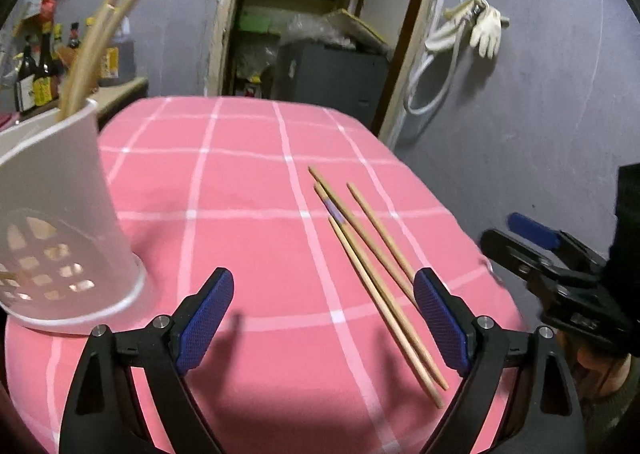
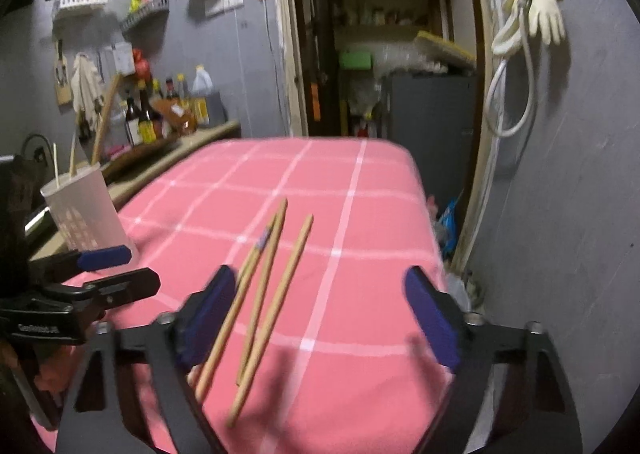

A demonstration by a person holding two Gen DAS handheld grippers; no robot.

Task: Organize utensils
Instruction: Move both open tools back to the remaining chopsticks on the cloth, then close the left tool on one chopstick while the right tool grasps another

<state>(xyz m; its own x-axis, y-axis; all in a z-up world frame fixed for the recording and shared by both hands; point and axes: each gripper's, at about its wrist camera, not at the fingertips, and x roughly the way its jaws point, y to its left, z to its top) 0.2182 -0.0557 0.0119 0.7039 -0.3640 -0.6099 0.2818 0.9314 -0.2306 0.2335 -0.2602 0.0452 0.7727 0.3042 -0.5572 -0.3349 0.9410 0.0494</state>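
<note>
Three wooden chopsticks [image 1: 374, 266] lie loose on the pink checked tablecloth [image 1: 248, 182], right of centre; they also show in the right wrist view [image 2: 268, 294]. A white perforated utensil holder [image 1: 60, 230] stands at the left with chopsticks [image 1: 96, 42] upright in it; it also shows in the right wrist view [image 2: 86, 210]. My left gripper [image 1: 324, 314] is open and empty above the cloth, its right finger beside the loose chopsticks. My right gripper [image 2: 320, 314] is open and empty, hovering over the loose chopsticks; it also shows at the right of the left wrist view [image 1: 532, 242].
The table's right edge [image 2: 424, 214] drops off near the grey wall. A counter with sauce bottles [image 2: 160, 114] runs behind the holder on the left. A doorway [image 2: 392, 54] with a dark cabinet is beyond the table's far edge.
</note>
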